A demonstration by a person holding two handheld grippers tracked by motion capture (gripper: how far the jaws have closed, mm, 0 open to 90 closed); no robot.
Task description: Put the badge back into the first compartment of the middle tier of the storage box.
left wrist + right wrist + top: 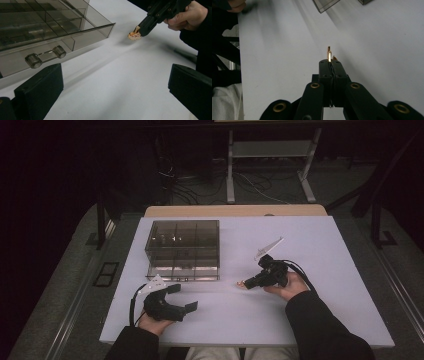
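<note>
Item: small orange-and-pale object [135, 35], identity not determinable; thin and edge-on in the right gripper view, golden where it caught the light.

Location: at the tips of the right gripper [248, 283], low over or on the white table [320, 250]; contact with the surface could not be told. The jaws were pressed together on it.

Left gripper [184, 298]: jaws spread wide, nothing between them, near the front edge of the table.

Key relation: smoked-plastic compartment box [183, 248] lay to the left of the held object and farther from the person, apart from it. Its bottom drawer [62, 37] stood pulled out, and its barrel handle [45, 56] lay just beyond the left gripper's jaws, long axis running along the drawer front. Judged: the left gripper was nearer the handle, the right nearer the open compartments.

Markings: no brand, label or writing legible on any item.
</note>
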